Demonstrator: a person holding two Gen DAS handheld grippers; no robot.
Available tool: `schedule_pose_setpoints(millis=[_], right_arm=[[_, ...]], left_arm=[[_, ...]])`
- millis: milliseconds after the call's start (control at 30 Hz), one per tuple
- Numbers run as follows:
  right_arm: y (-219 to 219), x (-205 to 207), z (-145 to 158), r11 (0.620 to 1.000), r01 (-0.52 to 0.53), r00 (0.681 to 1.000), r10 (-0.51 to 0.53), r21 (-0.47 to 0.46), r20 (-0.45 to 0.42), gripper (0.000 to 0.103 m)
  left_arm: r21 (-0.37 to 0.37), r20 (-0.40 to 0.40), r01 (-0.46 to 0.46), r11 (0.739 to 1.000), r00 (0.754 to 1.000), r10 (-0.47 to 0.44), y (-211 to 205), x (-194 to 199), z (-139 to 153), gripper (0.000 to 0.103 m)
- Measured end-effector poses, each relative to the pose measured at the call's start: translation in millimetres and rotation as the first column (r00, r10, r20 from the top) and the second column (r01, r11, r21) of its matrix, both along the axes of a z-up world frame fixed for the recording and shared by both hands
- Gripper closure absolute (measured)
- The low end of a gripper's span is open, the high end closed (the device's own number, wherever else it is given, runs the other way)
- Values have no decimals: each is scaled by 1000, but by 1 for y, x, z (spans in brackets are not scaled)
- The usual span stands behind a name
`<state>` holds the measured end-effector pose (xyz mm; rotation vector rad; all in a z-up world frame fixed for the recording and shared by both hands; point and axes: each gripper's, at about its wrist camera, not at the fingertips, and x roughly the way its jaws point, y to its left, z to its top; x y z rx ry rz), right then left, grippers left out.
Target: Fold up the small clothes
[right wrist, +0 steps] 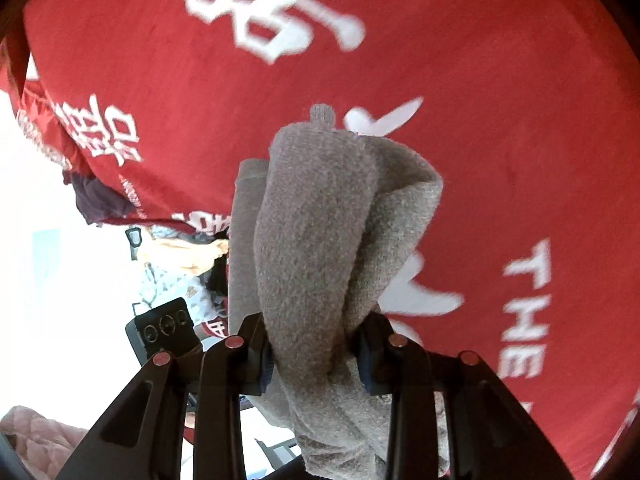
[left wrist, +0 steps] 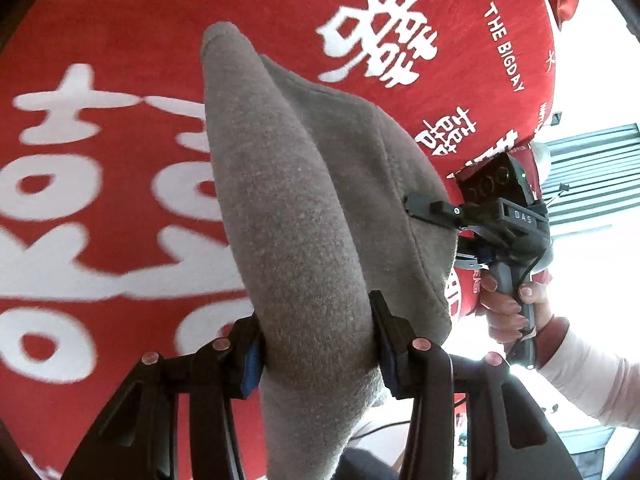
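Tongs point(left wrist: 316, 344) pinch grey garment point(left wrist: 296, 200) above red cloth point(left wrist: 120, 60).

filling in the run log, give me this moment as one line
stage: lift for fold | left gripper: shut on grey garment | right gripper: shut on grey garment | garment: bunched, hanging between both | below: red cloth

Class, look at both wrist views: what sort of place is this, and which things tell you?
Probably a home, likely a bed or table under a red cloth printed with white characters. A grey garment is being folded over it, and a quilted pink cover lies nearby beside a bright window.
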<state>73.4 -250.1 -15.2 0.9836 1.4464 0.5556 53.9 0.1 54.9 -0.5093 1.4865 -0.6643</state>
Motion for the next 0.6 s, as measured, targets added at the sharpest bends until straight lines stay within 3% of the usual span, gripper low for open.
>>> schedule_pose_setpoints(millis=[233,400,533,600], right_arm=[[78,-20,-9,998,-61,998,61,35,-5,68],[115,-25,-35,996,-89,996,89,29,-23,68],[126,-25,-70,990,-120,991,115,-74,-66,68],[119,-21,-78,984,-110,992,101,-142,-71,65]], left_arm=[[53,-7,-51,997,999,52,63,-31,4,56],[128,-7,-78,989,997,80,101,-47,-23,56],[218,-36,-75,973,996,85,121,-52,-57,55],[209,-48,-104,972,992,116,131,-53,-67,50]])
